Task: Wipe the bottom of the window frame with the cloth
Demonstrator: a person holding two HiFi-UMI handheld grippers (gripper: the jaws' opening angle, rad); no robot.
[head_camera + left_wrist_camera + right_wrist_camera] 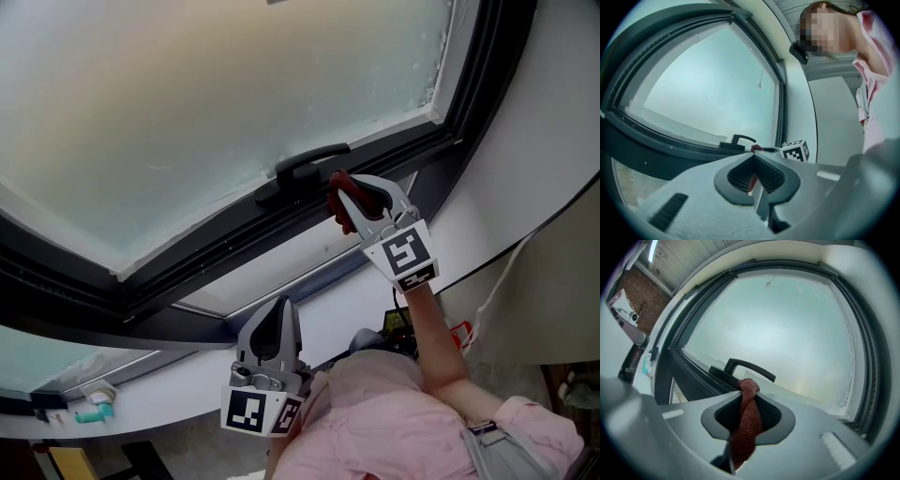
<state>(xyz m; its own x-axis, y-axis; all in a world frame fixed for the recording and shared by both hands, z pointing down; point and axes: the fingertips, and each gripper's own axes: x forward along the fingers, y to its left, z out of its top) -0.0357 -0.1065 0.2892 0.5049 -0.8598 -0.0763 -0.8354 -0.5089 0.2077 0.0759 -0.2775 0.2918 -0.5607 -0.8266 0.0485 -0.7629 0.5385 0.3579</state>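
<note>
The dark window frame runs below frosted glass, with a black handle on its bottom rail. My right gripper is shut on a dark red cloth, its tip just right of the handle and close to the rail. In the right gripper view the cloth hangs twisted between the jaws, with the handle right behind it. My left gripper is lower, off the frame, shut and holding nothing. In the left gripper view the handle and the right gripper's marker cube lie ahead.
A white sill curves under the frame; a small teal object lies at its left end. A white wall closes in on the right of the window. The person's pink sleeve fills the lower middle.
</note>
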